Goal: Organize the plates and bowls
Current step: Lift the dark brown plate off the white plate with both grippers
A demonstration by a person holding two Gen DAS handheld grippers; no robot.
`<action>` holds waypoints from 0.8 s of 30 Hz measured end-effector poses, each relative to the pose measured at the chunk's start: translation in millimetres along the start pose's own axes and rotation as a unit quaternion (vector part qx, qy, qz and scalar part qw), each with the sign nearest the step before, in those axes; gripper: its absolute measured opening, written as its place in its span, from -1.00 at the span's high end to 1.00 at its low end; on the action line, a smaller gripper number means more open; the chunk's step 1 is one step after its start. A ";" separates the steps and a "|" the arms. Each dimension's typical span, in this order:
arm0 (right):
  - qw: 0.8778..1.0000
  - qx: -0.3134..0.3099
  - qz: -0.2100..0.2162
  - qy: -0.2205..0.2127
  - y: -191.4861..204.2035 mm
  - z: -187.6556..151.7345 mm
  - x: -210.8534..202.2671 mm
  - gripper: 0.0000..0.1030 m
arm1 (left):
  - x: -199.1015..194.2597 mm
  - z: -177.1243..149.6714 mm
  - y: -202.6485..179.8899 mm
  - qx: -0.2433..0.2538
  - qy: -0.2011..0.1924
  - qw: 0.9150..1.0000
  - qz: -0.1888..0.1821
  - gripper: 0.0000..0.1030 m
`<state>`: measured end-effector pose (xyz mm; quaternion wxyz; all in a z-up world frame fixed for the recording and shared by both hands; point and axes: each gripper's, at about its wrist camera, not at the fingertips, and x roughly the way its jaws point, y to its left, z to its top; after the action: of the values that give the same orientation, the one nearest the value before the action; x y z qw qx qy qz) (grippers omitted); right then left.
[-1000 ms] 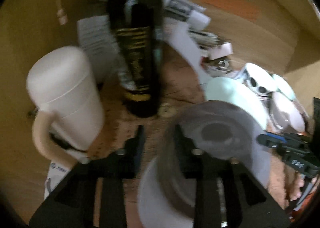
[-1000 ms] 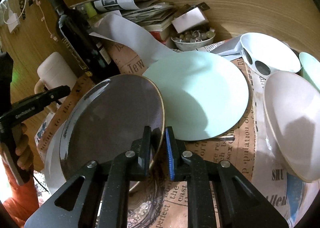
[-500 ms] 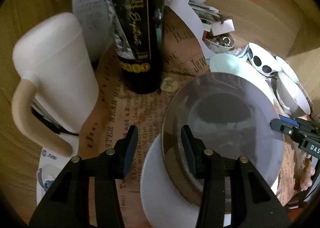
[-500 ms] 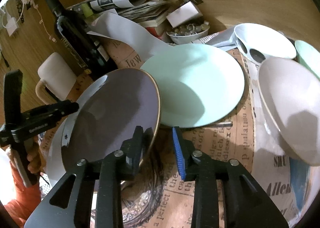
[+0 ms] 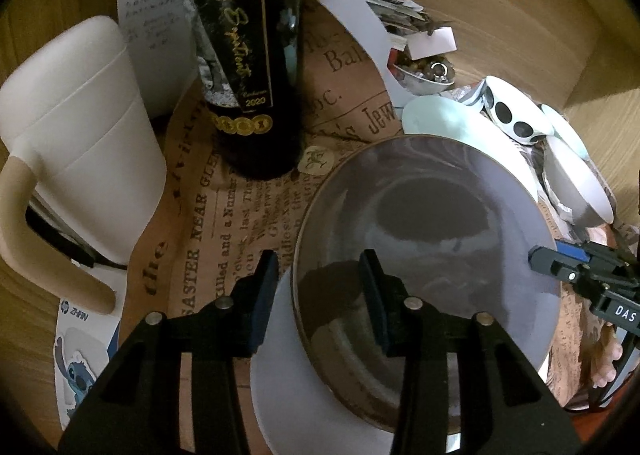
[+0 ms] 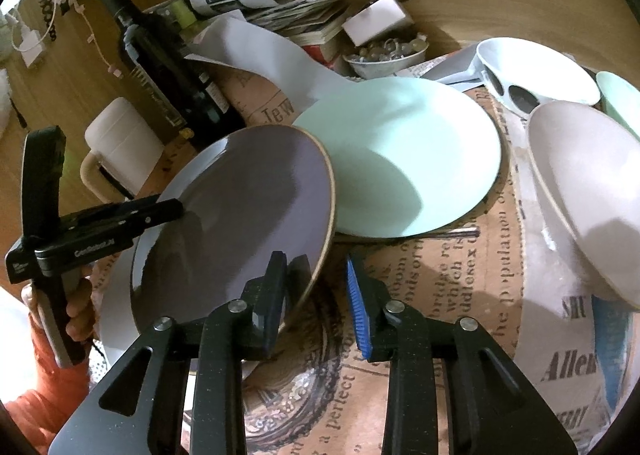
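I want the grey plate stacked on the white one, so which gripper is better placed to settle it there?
Probably left: the left gripper straddles the grey plate at its rim above the white plate. The right gripper has just been opening its jaws, rim between them, beside the mint plate.

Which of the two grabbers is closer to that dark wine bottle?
The left. The left gripper straddles the grey plate rim right beside the bottle; the right gripper sits across the plate, farther away.
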<state>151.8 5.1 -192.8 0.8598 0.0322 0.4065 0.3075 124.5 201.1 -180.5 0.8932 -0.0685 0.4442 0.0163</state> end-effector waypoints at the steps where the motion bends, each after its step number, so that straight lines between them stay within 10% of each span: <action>1: 1.000 -0.001 0.002 -0.001 1.1 -0.6 -0.2 0.55 | -1.3 0.6 -2.5 0.004 -0.003 1.000 -0.005 0.22; 24: 0.999 0.017 -0.004 -0.028 -9.6 -9.3 -19.9 0.66 | 8.9 -6.4 -20.8 0.014 0.028 0.999 -0.036 0.25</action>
<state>140.5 -15.5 -188.5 0.8716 0.0535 0.3871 0.2960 126.7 179.3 -189.1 0.8814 -0.0729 0.4661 -0.0242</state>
